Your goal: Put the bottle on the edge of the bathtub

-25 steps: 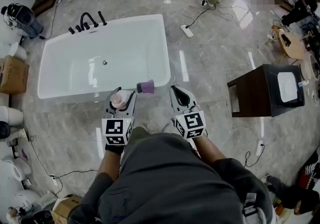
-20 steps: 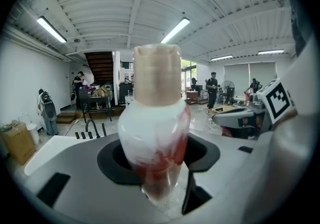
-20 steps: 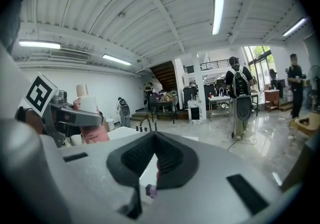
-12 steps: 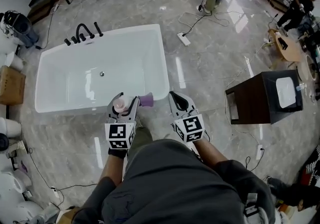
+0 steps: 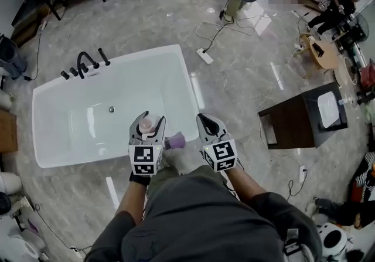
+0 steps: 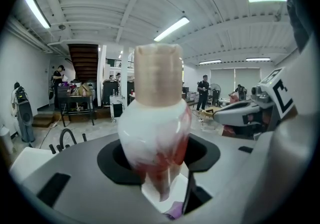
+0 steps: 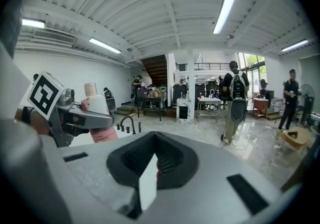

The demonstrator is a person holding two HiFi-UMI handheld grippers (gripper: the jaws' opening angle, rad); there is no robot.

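A pink-and-white bottle (image 5: 145, 126) stands upright, gripped in the left claw (image 5: 147, 119). It hangs just over the near edge of the white bathtub (image 5: 76, 120), so setting it down remains. The right claw (image 5: 206, 123), beside the tub's corner, is closed and empty.

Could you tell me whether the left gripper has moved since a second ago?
Yes: the left gripper, holding the bottle, moved forward over the bathtub, past its near rim.

The base of the white-and-pink plastic bottle (image 6: 156, 133) is hidden within the left hand-held gripper (image 5: 147, 125), which half-covers a small, unidentifiable purple object (image 5: 176, 140).
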